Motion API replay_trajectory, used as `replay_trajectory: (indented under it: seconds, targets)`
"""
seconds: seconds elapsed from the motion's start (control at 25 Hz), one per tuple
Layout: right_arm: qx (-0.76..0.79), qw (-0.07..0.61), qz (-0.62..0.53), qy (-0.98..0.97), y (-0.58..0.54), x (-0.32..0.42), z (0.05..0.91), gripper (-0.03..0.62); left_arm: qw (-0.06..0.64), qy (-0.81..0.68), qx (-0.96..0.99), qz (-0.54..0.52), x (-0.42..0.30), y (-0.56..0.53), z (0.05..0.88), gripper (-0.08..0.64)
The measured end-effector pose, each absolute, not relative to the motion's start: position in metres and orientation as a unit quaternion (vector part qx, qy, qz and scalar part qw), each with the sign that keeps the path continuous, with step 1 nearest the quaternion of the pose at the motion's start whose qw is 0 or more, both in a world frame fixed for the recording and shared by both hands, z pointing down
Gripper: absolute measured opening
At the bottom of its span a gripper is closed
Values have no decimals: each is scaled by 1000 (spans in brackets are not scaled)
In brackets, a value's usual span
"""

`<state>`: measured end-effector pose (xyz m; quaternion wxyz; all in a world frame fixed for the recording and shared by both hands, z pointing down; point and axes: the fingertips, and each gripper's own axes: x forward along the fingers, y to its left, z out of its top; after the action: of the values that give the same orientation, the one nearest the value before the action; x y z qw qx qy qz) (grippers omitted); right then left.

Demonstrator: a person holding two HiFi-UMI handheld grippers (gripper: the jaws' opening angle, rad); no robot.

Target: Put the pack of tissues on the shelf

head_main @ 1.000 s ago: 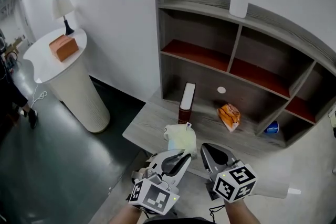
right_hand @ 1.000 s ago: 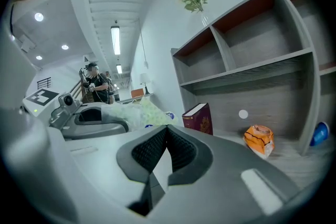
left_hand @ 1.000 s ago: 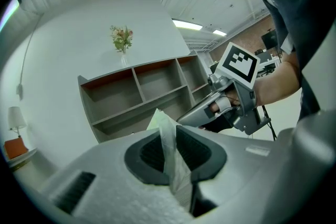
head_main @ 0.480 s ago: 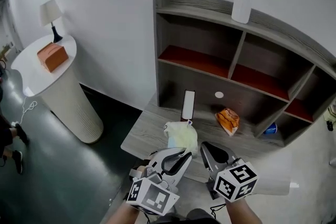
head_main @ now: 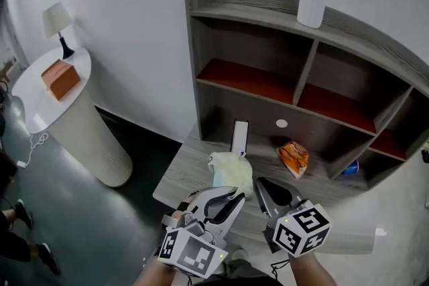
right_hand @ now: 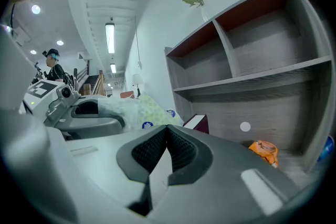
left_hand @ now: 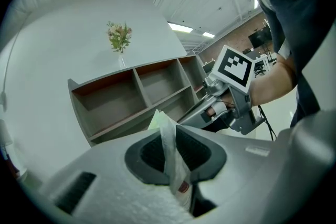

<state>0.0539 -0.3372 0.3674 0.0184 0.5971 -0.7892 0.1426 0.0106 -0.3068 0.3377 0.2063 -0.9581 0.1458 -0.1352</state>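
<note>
Pinching the pack of tissues (left_hand: 169, 136) by a thin plastic flap, the left gripper (head_main: 230, 202) has its jaws drawn almost together, pads pressed on the wrapper from both sides. The pale yellow-green body of the pack bulges out beyond the jaw tips, over the front of the worktop (head_main: 182, 169). Whether it rests on the worktop or hangs just above it is hard to tell from above. Its long axis seems to run away from the person, with the far end pointing toward the shelf (head_main: 193, 50). The gripped flap stands on edge between the jaws.

The right gripper (head_main: 267, 189) is just beside the pack, on its right. Its jaws meet at the tips and hold nothing.

Room, left to right:
- A round white stand (head_main: 80, 124) carries a lamp (head_main: 59, 20) and an orange box (head_main: 59, 79).
- The floor is dark and the wall white.
- The grey shelf has red boards.
- A book (head_main: 239, 137) stands upright at its foot.
- Next come an orange packet (head_main: 293, 156) and a small blue item (head_main: 349, 168).
- A white vase (head_main: 312, 2) of flowers sits on top of the shelf.
</note>
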Motion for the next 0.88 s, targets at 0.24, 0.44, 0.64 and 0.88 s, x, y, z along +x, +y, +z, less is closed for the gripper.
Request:
replay_trajectory:
  seconds: [0.24, 0.44, 0.64, 0.88]
  targets:
    - [584, 10, 131, -801, -361, 70, 350, 0, 227, 152, -952, -136, 29, -328, 319, 37]
    - [568, -3, 129, -813, -372, 83, 339, 0, 243, 161, -946, -140, 44, -341, 309, 37]
    - [560, -9, 121, -820, -378, 95, 334, 0, 252, 172, -942, -141, 54, -352, 298, 37]
    - [560, -10, 121, -820, -389, 104, 329, 0, 261, 166, -940, -144, 66, -367, 291, 37]
